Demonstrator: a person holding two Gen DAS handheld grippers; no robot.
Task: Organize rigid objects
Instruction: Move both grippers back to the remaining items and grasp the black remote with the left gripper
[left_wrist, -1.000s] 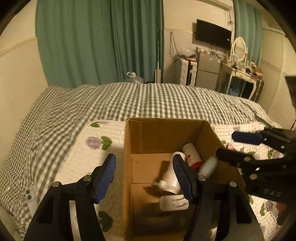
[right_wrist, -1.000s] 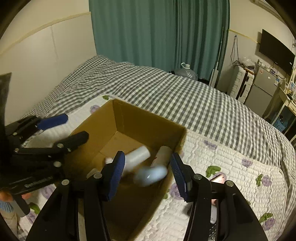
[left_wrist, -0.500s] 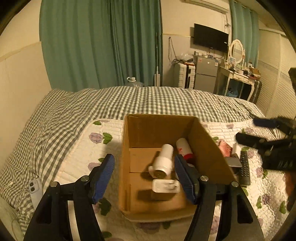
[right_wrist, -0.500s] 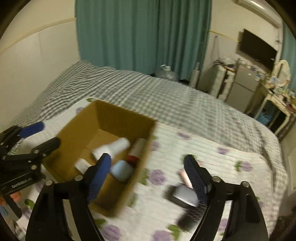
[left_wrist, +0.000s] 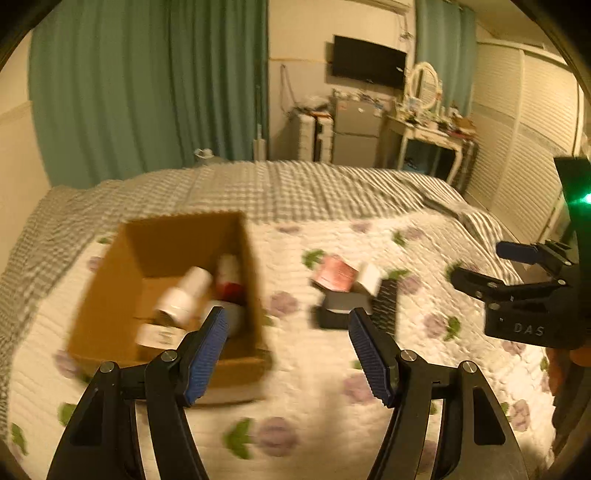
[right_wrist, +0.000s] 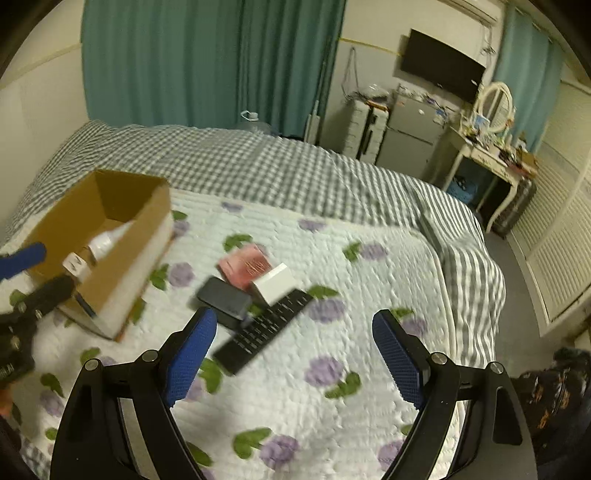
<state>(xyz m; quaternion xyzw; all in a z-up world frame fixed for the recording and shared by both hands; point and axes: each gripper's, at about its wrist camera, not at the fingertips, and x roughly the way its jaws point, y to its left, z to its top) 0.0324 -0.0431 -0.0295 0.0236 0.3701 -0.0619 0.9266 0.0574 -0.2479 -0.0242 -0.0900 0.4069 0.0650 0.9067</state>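
A brown cardboard box stands on the flowered quilt and holds white bottles and a red-and-white tube. To its right lie a pink box, a white box, a black case and a black remote. My left gripper is open and empty, hovering between the box and this pile. My right gripper is open and empty above the quilt, near the remote; it also shows at the right edge of the left wrist view.
The bed carries a grey checked blanket behind the quilt. Teal curtains, a small fridge, a dressing table and a wall TV stand beyond. The bed's right edge drops to the floor.
Both grippers have pulled back from the box and swung right toward the pile of loose objects. The right gripper let go of a pale bottle, which stays in the box.
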